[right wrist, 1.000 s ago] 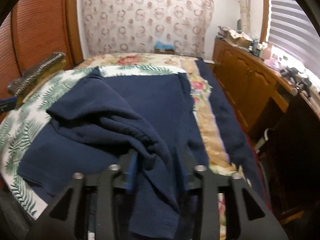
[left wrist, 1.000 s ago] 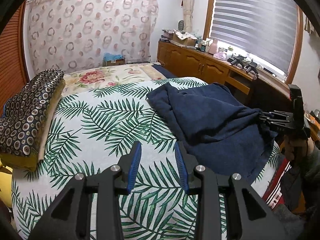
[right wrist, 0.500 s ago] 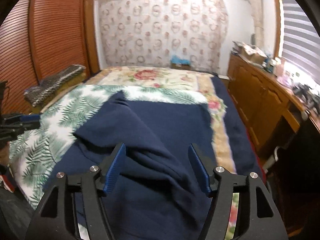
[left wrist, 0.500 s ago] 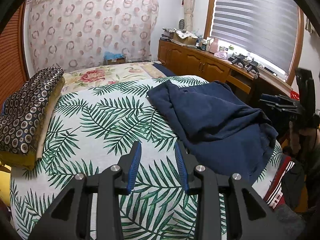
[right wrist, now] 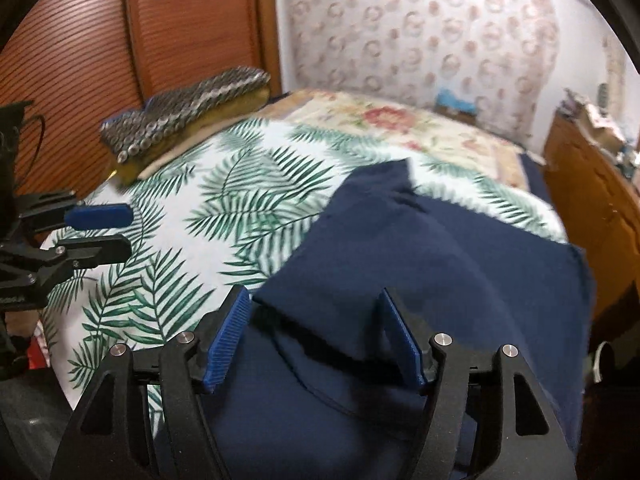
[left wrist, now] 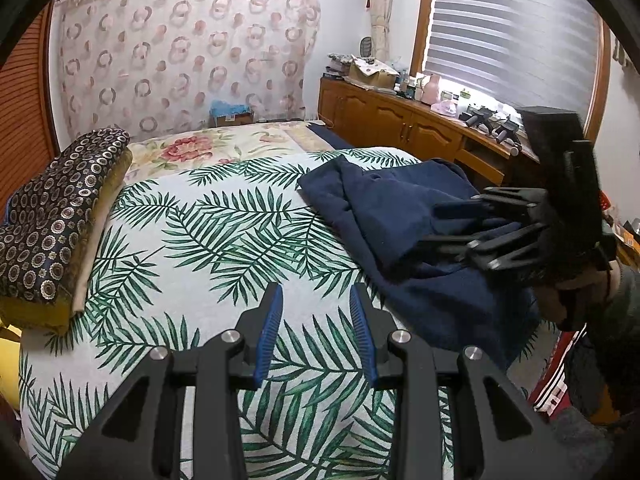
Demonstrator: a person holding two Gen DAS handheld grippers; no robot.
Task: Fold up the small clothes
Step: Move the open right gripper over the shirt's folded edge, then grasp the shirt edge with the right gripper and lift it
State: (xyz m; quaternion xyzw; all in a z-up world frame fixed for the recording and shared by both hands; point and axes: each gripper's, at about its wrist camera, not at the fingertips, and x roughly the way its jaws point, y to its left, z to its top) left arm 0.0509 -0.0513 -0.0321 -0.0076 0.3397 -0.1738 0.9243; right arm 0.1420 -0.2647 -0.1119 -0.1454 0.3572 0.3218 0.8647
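Palm-print bedspread (left wrist: pixel 224 240): both grippers' fingers (left wrist: pixel 272 320) gape empty, right over navy garment (right wrist: pixel 440 264).

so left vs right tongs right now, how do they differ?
The left tongs hover over bare palm-leaf bedspread, with nothing between their fingers; the right tongs sit over the navy garment, cloth lying between their fingers but not gripped. The right are spread wider than the left. Both are open, with blue ribbed pads.
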